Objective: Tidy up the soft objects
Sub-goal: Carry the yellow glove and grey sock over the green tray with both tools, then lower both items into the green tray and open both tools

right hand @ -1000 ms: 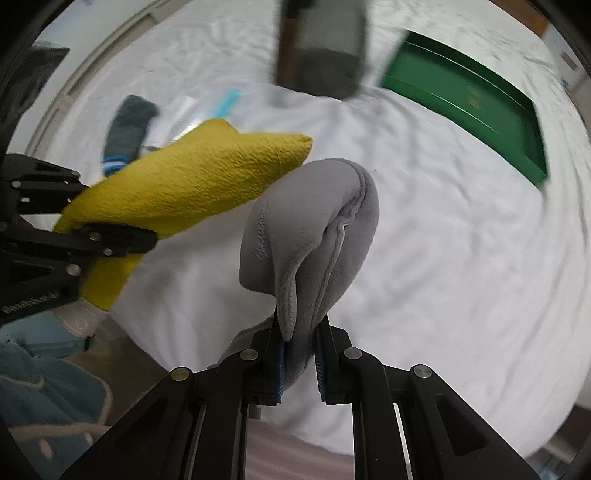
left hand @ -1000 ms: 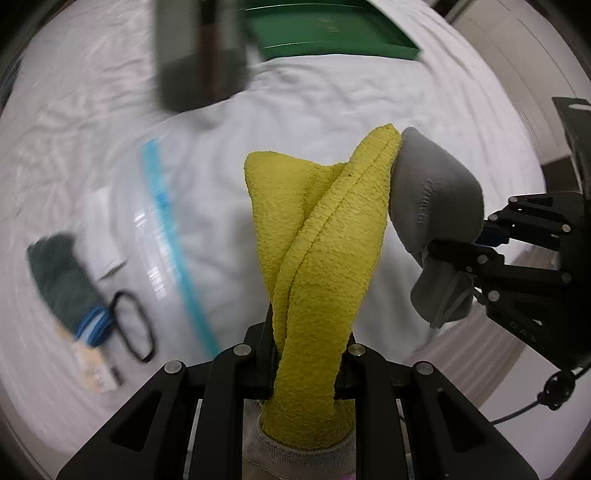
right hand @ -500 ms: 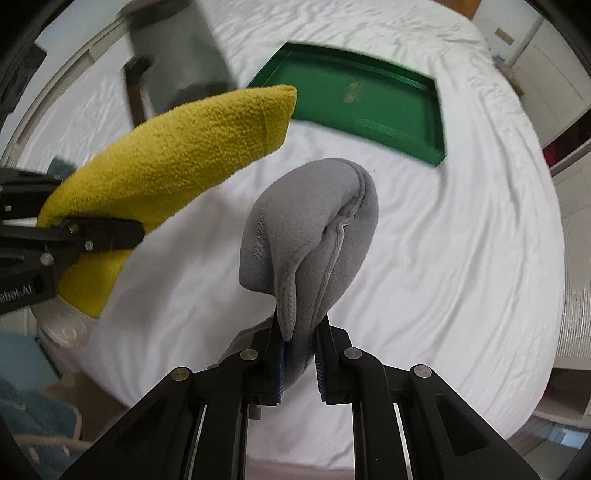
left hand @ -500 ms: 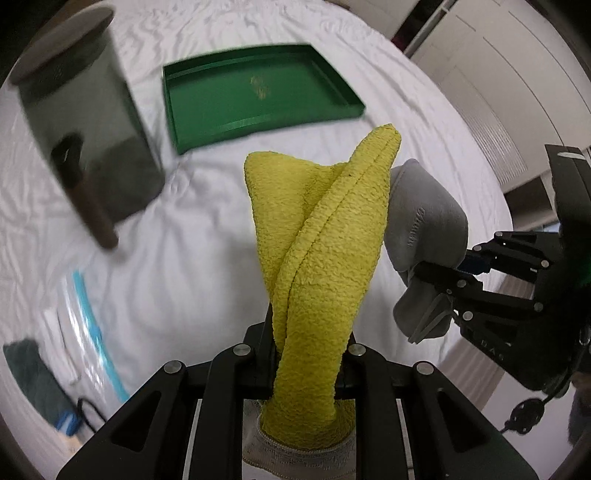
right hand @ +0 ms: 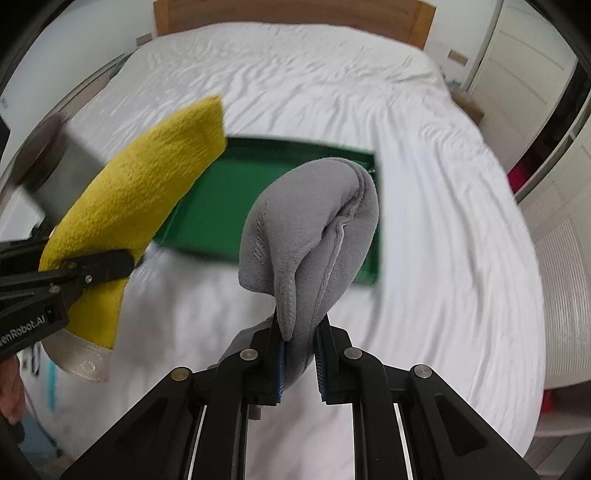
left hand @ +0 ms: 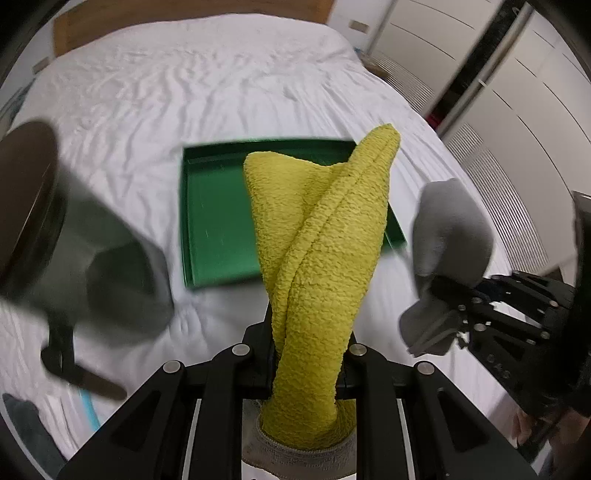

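My left gripper (left hand: 308, 332) is shut on a yellow textured glove (left hand: 325, 251) that stands up between its fingers; the glove also shows in the right wrist view (right hand: 136, 210). My right gripper (right hand: 299, 332) is shut on a grey fleece glove (right hand: 314, 225), which also shows at the right of the left wrist view (left hand: 448, 236). Both are held above a white bed. A green tray (left hand: 218, 221) lies on the sheet ahead of both grippers and also shows in the right wrist view (right hand: 218, 221).
A grey cylindrical bin with a dark lid (left hand: 55, 236) stands left of the tray, blurred. A blue-edged plastic bag (left hand: 86, 410) and a dark item (left hand: 22, 424) lie at lower left. A wooden headboard (right hand: 288, 11) is at the far end. Cupboard doors (left hand: 517, 110) are right.
Both grippers have swung with their gloves towards the head of the bed. The green tray has come from the far edge to straight ahead. The bin has shifted to the left.
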`<state>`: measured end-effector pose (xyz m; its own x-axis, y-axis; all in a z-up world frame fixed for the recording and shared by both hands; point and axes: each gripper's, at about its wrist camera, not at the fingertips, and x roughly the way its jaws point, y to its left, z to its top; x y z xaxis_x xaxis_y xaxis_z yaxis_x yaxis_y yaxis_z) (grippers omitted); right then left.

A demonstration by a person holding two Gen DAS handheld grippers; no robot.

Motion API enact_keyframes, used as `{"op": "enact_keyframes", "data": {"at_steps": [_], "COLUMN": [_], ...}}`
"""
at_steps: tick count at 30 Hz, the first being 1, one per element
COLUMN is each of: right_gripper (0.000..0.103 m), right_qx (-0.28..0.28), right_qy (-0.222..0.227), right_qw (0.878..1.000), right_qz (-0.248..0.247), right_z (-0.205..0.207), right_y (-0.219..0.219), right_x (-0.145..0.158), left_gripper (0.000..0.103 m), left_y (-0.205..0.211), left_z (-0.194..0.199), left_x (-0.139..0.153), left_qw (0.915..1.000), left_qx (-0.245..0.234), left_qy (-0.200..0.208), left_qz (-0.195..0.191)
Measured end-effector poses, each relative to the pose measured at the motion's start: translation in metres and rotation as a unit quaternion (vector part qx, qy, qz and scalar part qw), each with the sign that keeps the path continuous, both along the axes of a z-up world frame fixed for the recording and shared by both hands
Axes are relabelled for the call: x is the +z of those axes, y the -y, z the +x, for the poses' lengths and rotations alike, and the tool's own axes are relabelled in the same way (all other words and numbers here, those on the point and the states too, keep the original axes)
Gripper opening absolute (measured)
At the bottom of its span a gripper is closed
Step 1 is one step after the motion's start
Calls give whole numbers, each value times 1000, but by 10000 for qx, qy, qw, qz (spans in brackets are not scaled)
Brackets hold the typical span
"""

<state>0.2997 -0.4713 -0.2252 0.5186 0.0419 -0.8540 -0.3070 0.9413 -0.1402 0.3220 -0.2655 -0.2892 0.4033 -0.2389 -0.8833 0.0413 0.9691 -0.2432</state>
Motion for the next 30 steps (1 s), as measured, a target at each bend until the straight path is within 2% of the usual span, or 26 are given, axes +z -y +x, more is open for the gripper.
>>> {"op": "enact_keyframes", "data": {"at_steps": [4,7,12,16,21,25,30], "right_gripper": [13,13,13,13,13,13,14], "right_qx": [-27,-56,-56,3,10,0,3], "right_qy": [282,429,525,348,150,35,-23], "right_qw": [9996,9991,9986,9992,9995,9990,9976], "right_qz": [-32,36,1,-216,-277,-445,-699], "right_z": [38,76,106,139,183,210,217], "right_y": [-5,-16,-29,-32,-46,-50,-56], "right_x": [3,-13,-50,-92,-121,-136,-145], "left_gripper": [16,16,16,16,16,16,16], "left_y": [-3,-7,-13,-16,-19,-23,-24], "left_z": [41,68,97,109,122,129,135], "left_x": [-16,-31,-60,-78,-96,-104,-113], "left_qw": [9990,9973,9950,9934,9909,9895,9880], "left_qx": [442,712,970,1099,1283,1346,1352], "left_qy": [78,143,76,-22,-196,-278,-449], "left_qz": [23,84,235,331,345,438,600]}}
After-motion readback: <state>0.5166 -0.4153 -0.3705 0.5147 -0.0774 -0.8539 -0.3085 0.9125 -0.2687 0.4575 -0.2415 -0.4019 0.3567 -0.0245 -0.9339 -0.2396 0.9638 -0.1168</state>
